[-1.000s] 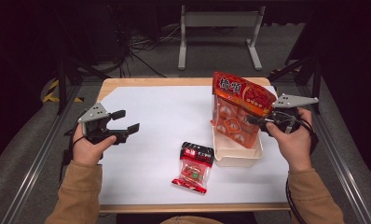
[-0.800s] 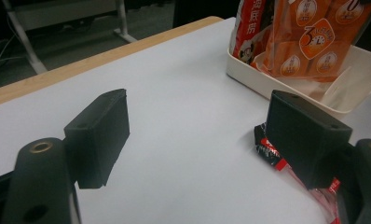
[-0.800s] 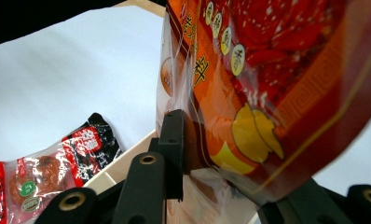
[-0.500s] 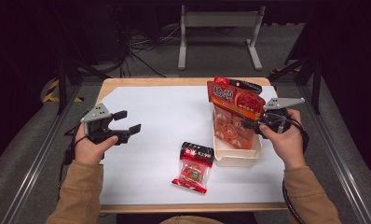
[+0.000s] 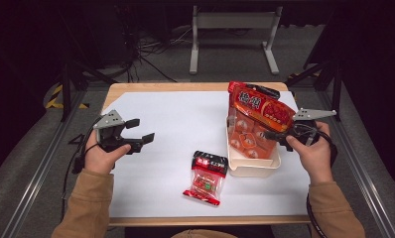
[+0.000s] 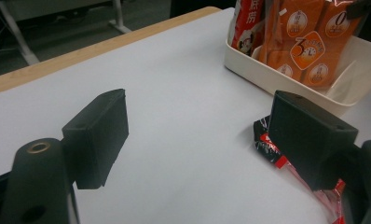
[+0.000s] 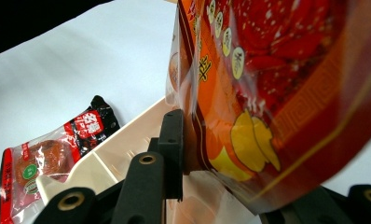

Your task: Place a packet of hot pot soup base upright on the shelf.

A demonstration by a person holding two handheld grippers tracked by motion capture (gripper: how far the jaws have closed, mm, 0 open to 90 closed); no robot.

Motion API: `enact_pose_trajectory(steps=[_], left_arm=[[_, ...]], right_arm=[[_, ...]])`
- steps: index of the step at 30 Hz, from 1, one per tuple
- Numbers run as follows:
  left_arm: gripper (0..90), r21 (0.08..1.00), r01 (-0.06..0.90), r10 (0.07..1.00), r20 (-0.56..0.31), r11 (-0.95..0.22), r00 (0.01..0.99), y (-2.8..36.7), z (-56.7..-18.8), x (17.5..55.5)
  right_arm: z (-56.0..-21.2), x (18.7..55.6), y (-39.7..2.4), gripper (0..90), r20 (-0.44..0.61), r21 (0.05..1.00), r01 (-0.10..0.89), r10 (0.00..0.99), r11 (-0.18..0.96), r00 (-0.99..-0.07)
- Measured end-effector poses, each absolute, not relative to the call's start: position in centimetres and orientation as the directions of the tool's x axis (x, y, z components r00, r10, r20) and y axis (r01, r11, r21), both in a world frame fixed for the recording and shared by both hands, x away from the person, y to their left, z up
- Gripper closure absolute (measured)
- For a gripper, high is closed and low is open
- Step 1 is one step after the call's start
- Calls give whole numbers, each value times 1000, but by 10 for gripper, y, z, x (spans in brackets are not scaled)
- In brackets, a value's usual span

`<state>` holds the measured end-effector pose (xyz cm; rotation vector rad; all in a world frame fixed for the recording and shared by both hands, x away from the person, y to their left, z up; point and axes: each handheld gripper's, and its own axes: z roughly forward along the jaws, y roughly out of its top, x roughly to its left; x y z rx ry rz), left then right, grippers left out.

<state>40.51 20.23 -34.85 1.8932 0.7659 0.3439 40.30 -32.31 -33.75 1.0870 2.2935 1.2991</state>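
Gripping a red snack bag (image 5: 259, 106) at right of centre, the right tongs (image 5: 277, 135) held it tilted over a cream bin (image 5: 251, 167) on the table (image 5: 175, 124). At left, the left tongs (image 5: 141, 131) hung apart, empty. A small red packet (image 5: 206, 177) lay lower centre.

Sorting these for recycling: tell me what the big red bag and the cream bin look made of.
Big red bag: glossy printed plastic film, judging by its sheen and creases. Cream bin: probably moulded plastic, matte, with smooth thin walls and rounded corners.
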Motion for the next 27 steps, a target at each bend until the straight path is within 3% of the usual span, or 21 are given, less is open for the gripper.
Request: enact_pose_trajectory(steps=[3,8,12,14,27], left_arm=[[209,890,350,632,-95,-292,769,197,-351,407],[195,887,342,623,-82,-310,778,191,-354,409],[188,883,338,613,-75,-325,786,186,-355,410],[187,883,341,612,-80,-322,786,184,-356,410],[183,881,341,593,-89,-327,800,173,-358,414]], right_arm=[[-338,402,-324,691,119,836,464,729,294,-674],[-332,396,-336,540,126,863,444,749,241,-651],[-327,390,-345,517,116,874,427,755,232,-646],[-325,386,-351,464,106,875,421,755,238,-647],[-320,368,-370,398,44,877,395,772,274,-634]])
